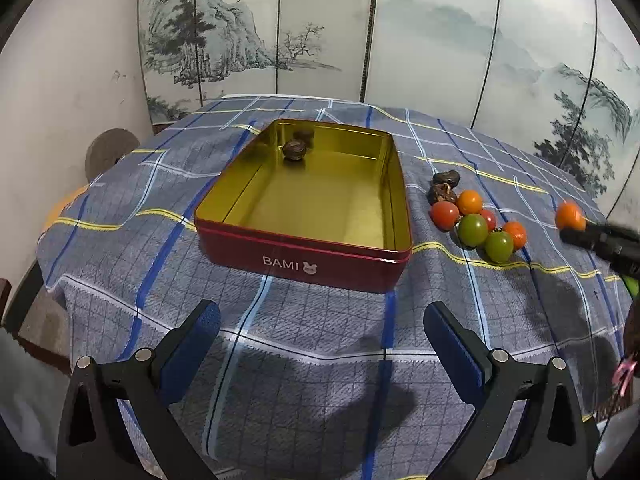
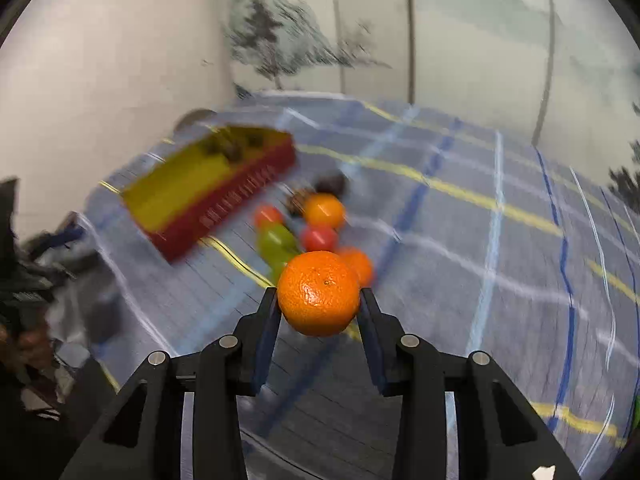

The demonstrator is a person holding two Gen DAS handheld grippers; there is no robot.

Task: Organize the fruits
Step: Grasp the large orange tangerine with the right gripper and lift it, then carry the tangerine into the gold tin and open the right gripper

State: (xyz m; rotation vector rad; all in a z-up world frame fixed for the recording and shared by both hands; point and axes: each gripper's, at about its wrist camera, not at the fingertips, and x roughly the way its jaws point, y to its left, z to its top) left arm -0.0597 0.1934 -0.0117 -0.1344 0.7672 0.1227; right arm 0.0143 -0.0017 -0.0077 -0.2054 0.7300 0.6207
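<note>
Right gripper clamped on an orange, jaws pressing both its sides, held above the bench; seen from the left wrist at 3 o'clock, well apart from the tin. Left gripper spread wide with nothing between the jaws, hovering at 6 o'clock of the tin. Inside the tin, one dark fruit near its 11 o'clock corner; at 3 o'clock just beside the tin, a cluster of tomatoes with two dark fruits touching at the cluster's 11 o'clock.

Left tongs spread wide, empty, low over table. Right tongs clamped, raised.
</note>
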